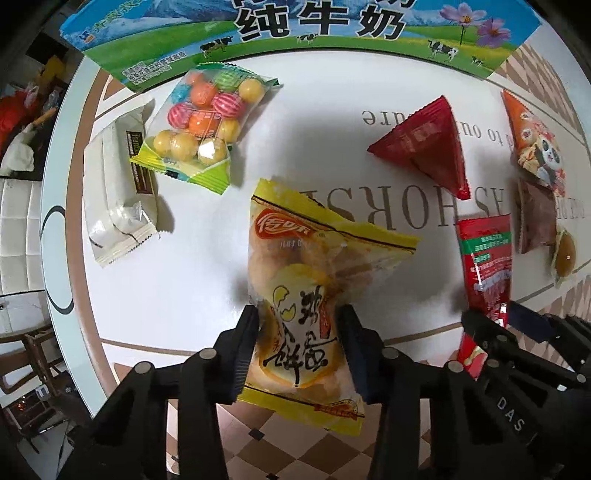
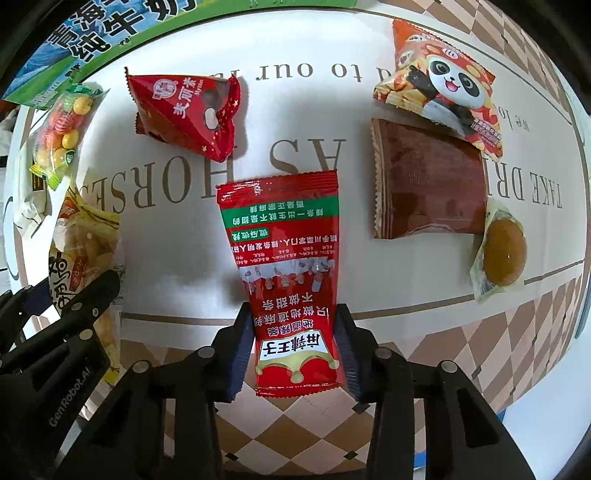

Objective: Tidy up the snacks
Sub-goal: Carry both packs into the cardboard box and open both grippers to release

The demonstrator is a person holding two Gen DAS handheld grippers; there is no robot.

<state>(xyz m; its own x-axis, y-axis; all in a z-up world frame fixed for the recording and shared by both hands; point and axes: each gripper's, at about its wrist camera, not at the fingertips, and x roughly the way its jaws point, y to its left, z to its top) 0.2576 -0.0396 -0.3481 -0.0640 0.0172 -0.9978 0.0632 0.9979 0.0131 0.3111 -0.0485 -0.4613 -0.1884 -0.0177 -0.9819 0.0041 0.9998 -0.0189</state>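
Between the jaws of the left gripper (image 1: 297,354): one yellow egg-pastry packet (image 1: 308,295), both pads pressed into its lower half, its top edge lifted over the white table (image 1: 314,122). Between the jaws of the right gripper (image 2: 295,354): one red spicy-strip sachet (image 2: 284,266), clamped at its crowned lower end, its upper end above the printed tabletop. Beyond the left jaws, to their left: a clear bag of coloured gumballs (image 1: 201,122) lying just beside a white wafer bar (image 1: 118,192); further ahead, a milk carton box (image 1: 295,33) along the table's far edge. Ahead between the two grippers: a red triangular packet (image 2: 184,114). Right of the right jaws: a brown flat packet (image 2: 428,184), with a panda-print snack bag (image 2: 443,88) overlapping its far corner, and a vacuum-packed brown egg (image 2: 502,254) at its near corner.
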